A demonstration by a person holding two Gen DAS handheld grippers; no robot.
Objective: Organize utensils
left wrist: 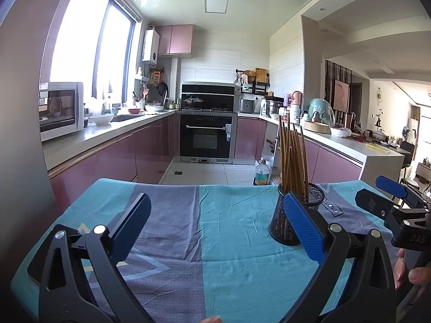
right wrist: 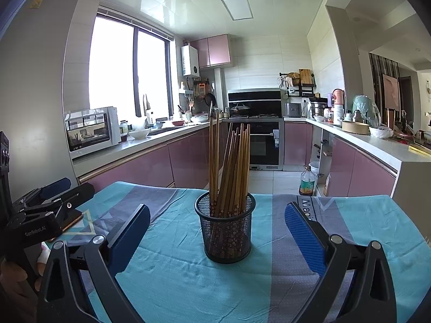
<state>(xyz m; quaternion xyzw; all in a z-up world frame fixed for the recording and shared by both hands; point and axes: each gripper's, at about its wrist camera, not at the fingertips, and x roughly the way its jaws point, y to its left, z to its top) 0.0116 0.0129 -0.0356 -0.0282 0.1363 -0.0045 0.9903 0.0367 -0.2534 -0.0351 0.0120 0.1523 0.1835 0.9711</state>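
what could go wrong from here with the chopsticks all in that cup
1. The chopsticks stand far above the rim of the mesh cup, so the load looks top-heavy; a knock from either open hand-held gripper could tip it.
2. The cup sits on a wrinkled tablecloth; dragging the cloth could shift or topple it.
3. The left hand-held gripper has one finger close beside the cup, and the right hand-held gripper frames it, so they might collide if both move in.
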